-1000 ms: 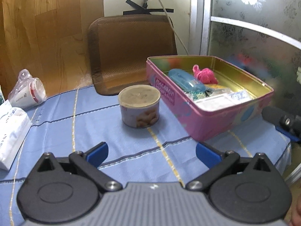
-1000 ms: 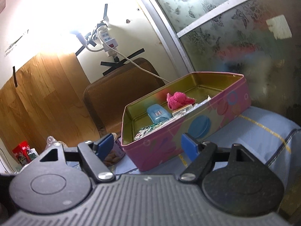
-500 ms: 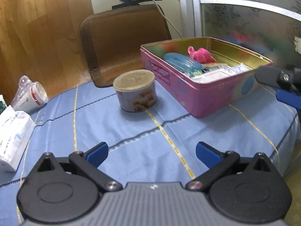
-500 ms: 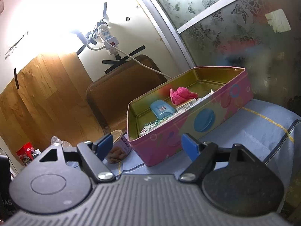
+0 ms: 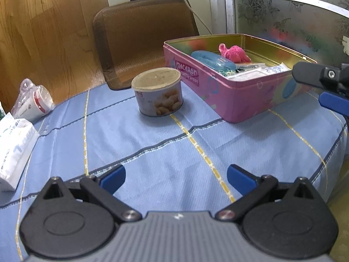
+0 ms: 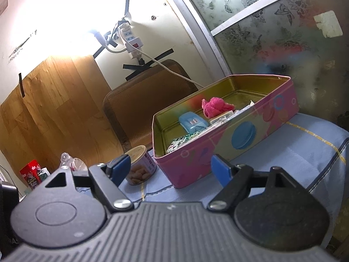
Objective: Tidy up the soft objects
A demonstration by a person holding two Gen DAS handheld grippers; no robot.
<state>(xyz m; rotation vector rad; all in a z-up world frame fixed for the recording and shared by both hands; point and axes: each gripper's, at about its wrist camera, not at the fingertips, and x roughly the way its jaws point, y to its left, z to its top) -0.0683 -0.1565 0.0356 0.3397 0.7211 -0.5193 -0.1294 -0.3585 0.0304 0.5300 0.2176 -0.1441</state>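
Note:
A pink macaron tin (image 5: 235, 100) stands open on the blue tablecloth at the right; it also shows in the right wrist view (image 6: 218, 150). Inside lie a pink fluffy soft toy (image 5: 234, 53) (image 6: 214, 107), a blue case (image 5: 212, 60) (image 6: 192, 122) and some packets. My left gripper (image 5: 175, 178) is open and empty, low over the cloth, well short of the tin. My right gripper (image 6: 171, 168) is open and empty, just before the tin's near corner; one of its fingers (image 5: 314, 75) shows at the right edge of the left wrist view.
A round snack can (image 5: 158, 91) (image 6: 139, 166) stands left of the tin. Wrapped cups (image 5: 32, 102) and a white tissue pack (image 5: 13, 150) lie at the table's left. A brown chair back (image 5: 144, 41) stands behind. The table edge (image 5: 336, 152) drops off at the right.
Both grippers have drawn back from the tin, which now looks smaller and farther in both views. The right gripper's finger has come further into the left wrist view. Both stay open.

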